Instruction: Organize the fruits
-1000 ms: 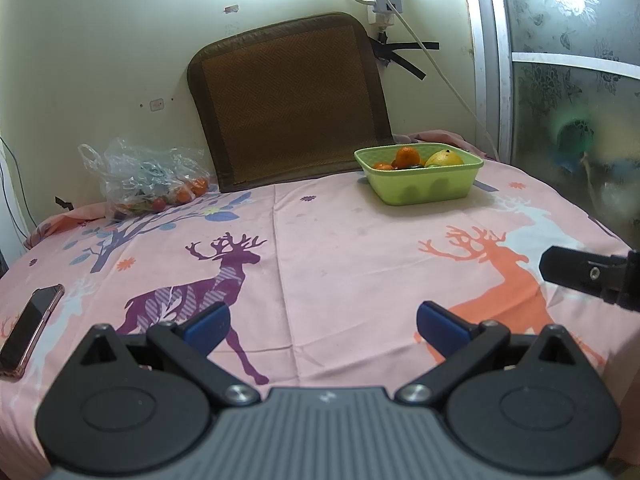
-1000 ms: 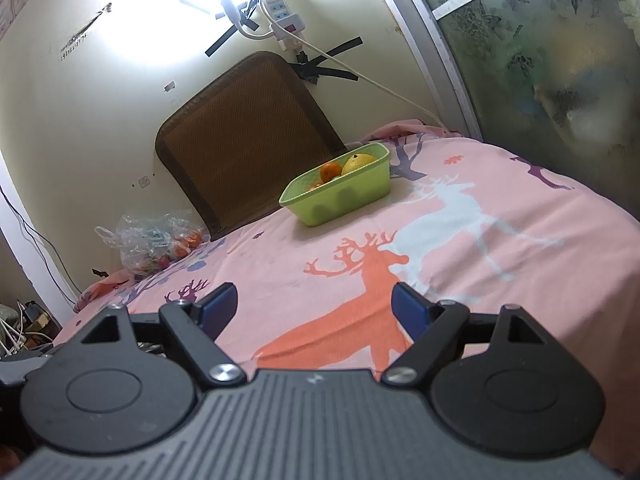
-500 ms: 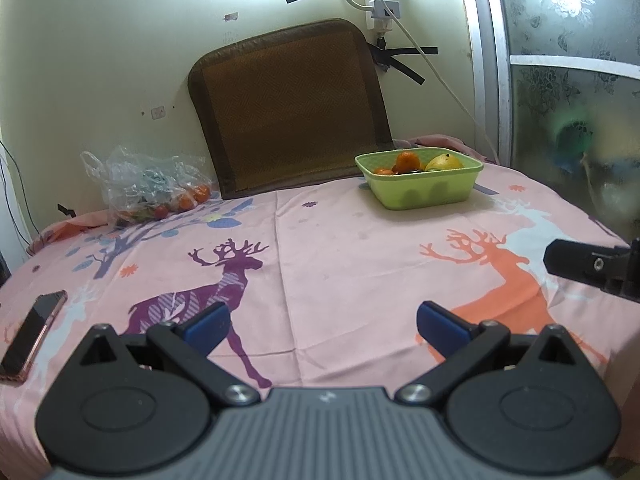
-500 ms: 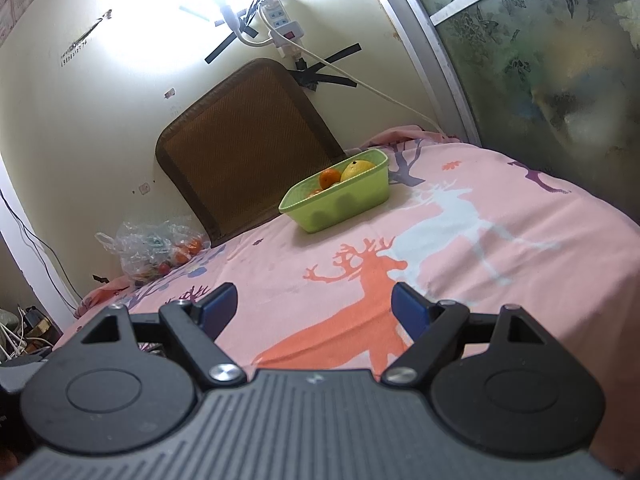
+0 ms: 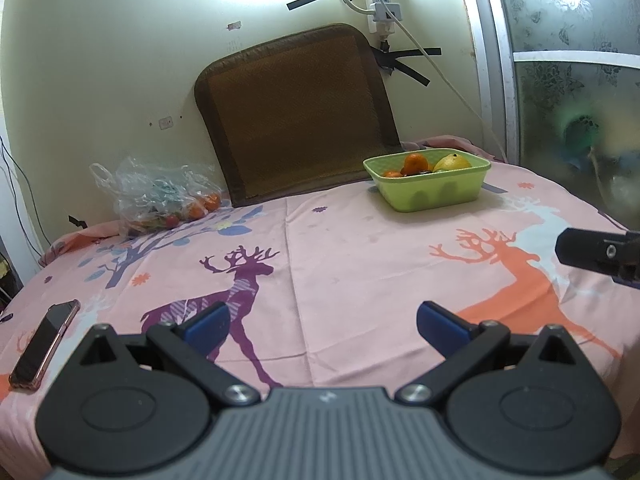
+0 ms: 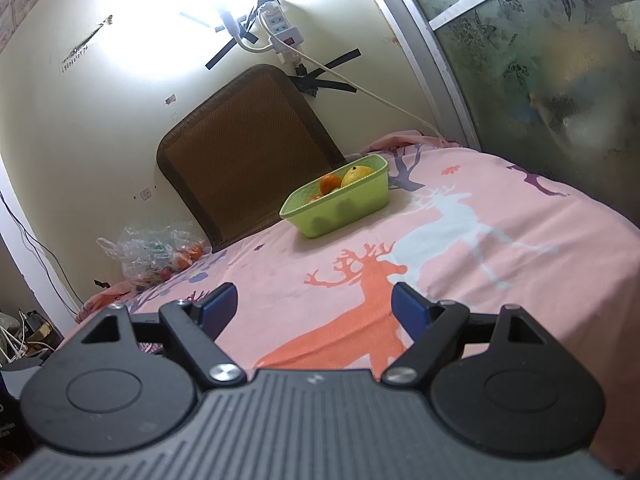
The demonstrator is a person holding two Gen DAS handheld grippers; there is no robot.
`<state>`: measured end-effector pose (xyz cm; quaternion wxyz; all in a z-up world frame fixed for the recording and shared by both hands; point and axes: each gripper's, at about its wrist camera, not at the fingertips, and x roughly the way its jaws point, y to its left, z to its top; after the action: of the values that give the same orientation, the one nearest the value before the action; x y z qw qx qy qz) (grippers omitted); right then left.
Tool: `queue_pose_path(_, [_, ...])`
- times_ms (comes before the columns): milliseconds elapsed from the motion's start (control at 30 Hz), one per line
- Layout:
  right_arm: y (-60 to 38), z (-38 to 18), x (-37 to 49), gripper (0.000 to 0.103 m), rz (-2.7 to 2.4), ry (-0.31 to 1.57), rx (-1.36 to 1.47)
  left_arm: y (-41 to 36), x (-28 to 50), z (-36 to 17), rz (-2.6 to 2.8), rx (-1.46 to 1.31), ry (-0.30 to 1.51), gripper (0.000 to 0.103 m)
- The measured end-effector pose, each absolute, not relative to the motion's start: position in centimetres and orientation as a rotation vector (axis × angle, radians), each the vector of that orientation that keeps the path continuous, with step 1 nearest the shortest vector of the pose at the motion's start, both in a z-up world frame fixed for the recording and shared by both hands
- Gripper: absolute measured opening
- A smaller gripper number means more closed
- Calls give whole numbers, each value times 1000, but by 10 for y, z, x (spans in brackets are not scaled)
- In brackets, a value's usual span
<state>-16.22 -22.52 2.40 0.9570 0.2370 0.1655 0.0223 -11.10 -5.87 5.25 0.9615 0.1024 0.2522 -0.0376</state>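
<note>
A light green basket (image 5: 436, 196) (image 6: 352, 208) stands at the far right of the table and holds an orange (image 5: 415, 162) (image 6: 330, 183) and a yellow fruit (image 5: 452, 162) (image 6: 356, 174). At the far left lies a clear plastic bag (image 5: 156, 196) (image 6: 156, 254) with more small orange and red fruits inside. My left gripper (image 5: 322, 326) hovers open over the near table edge, nothing between its blue pads. My right gripper (image 6: 316, 306) is also open and empty; part of it (image 5: 600, 254) shows at the right in the left wrist view.
The table wears a pink cloth with deer prints (image 5: 320, 260). A phone (image 5: 44, 344) lies near the front left edge. A brown mat (image 5: 296, 116) leans on the wall behind. A power strip with a cord (image 5: 382, 4) hangs above it; a frosted glass door (image 5: 568, 100) stands at the right.
Both grippers have drawn back and risen slightly, so the basket and bag look a little farther and lower. Jaws stay open; nothing on the table has moved.
</note>
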Motion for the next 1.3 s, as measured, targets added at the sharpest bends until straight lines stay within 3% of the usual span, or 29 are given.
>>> queue_pose_path(1300, [-225,26,-167,86,33,302,478,-61,-112,52,-61,255,483,103])
